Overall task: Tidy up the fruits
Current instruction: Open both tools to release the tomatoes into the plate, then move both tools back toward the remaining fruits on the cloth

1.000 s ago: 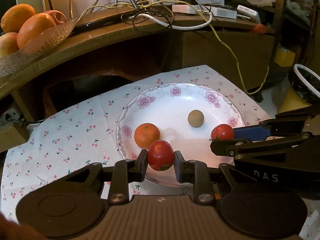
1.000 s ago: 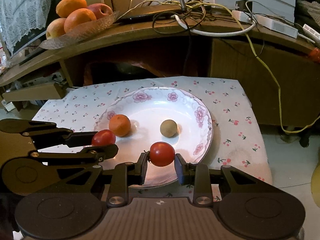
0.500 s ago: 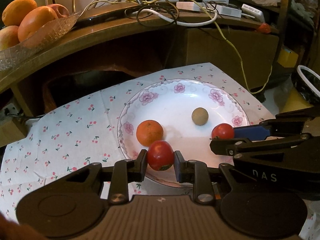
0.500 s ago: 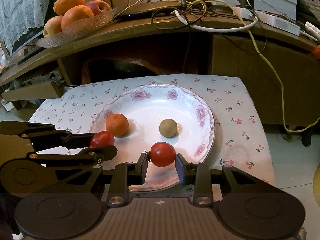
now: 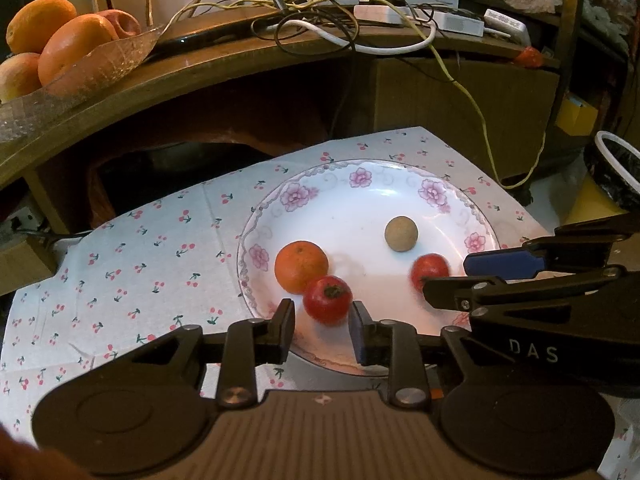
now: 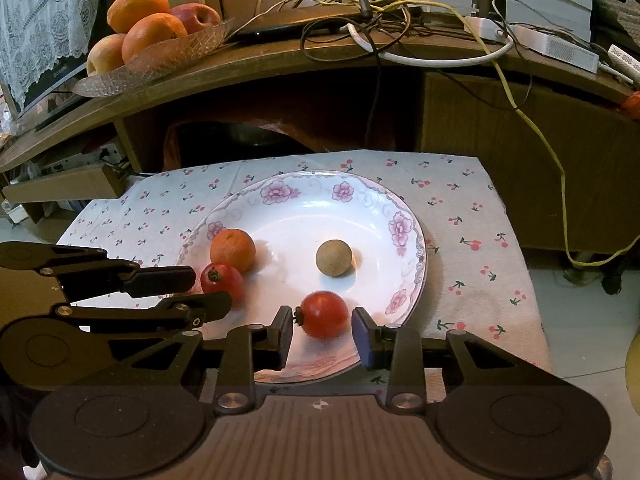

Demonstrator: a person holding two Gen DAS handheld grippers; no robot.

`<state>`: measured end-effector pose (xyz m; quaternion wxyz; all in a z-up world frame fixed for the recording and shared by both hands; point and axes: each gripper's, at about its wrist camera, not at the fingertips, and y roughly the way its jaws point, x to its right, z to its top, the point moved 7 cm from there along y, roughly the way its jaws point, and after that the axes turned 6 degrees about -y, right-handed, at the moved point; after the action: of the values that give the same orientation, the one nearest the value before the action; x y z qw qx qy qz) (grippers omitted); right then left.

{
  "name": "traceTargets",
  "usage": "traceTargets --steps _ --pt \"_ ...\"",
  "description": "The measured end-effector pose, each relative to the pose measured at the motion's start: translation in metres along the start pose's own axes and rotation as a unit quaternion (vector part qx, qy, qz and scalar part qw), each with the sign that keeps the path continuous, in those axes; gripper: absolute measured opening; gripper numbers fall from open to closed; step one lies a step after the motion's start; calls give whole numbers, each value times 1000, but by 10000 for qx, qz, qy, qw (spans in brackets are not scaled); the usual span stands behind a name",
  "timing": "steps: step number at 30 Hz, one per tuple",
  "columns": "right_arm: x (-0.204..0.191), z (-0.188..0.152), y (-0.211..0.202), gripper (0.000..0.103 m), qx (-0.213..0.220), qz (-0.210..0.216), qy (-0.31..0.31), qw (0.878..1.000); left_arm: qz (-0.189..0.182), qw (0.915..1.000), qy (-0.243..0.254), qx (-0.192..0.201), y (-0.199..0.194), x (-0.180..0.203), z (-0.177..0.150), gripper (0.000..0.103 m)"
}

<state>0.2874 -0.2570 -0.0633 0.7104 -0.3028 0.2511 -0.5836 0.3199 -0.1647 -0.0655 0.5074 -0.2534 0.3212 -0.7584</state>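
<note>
A white flowered plate point(image 5: 400, 184) point(image 6: 408, 248) holds an orange point(image 5: 301, 266) point(image 6: 232, 250), a tan round fruit point(image 5: 401, 234) point(image 6: 333, 258) and two red tomatoes. My left gripper point(image 5: 322, 330) is open around one tomato point(image 5: 327, 300) point(image 6: 222, 280), which rests on the plate beside the orange. My right gripper point(image 6: 322, 332) is open around the other tomato point(image 6: 323, 314) point(image 5: 430, 270), which rests near the plate's front right rim. Both gaps are wider than the tomatoes.
The plate sits on a cherry-print cloth point(image 5: 140, 264) point(image 6: 472, 216). Behind it is a wooden desk with tangled cables point(image 5: 320, 20) and a glass bowl of oranges and an apple point(image 5: 60, 52) point(image 6: 156, 36). A bin point(image 5: 616, 172) stands at the right.
Both grippers have opened and let go of their tomatoes, which now lie on the plate. Both grippers have drawn back slightly.
</note>
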Motion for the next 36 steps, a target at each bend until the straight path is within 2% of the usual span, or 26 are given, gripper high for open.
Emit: traceTargets --steps 22,36 --pt "1 2 -13 38 153 3 -34 9999 -41 9996 82 277 -29 -4 1 40" --pt "-6 -2 -20 38 164 122 -75 9998 -157 9996 141 211 -40 -7 -10 40"
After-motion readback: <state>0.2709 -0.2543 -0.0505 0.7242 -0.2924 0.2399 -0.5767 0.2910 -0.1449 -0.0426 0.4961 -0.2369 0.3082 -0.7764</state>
